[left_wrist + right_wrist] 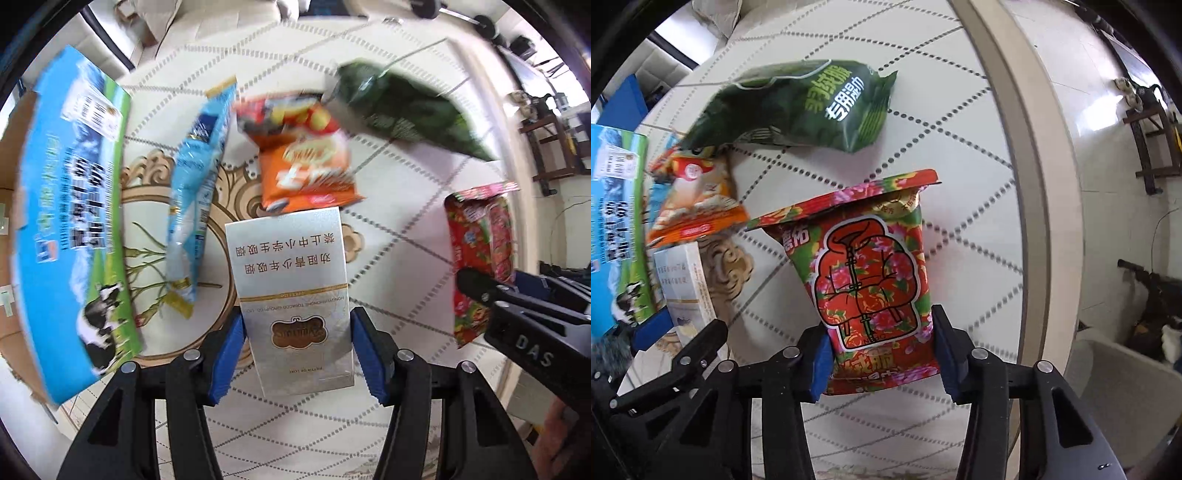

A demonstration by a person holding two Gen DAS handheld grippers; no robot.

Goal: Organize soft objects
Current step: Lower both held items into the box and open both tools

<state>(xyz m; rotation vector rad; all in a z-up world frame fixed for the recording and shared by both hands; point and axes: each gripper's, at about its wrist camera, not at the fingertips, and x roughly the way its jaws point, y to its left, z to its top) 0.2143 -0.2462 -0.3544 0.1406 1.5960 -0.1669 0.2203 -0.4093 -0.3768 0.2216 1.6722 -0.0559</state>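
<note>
Clearly both grippers are loaded, so the step in hand looks like carrying each item to its place. The left gripper has its blue pads pressed against the sides of a white pack, a stiff cigarette-style carton. The right gripper pinches the lower end of a red floral pouch, which stands up from the jaws. To do this well, I would keep the squeeze on the pouch gentle, since it looks soft and could buckle or slip; the pack should tolerate a firmer hold. Moving one hand at a time would keep the grippers from colliding, as they sit near each other.

Beyond them, on the patterned rug, lie an orange snack bag, a light-blue sachet and a green pouch, the green one overlapping the orange one's corner.

At far left is an open milk box of cardboard; its inside is barely visible, so I cannot tell what it holds.
</note>
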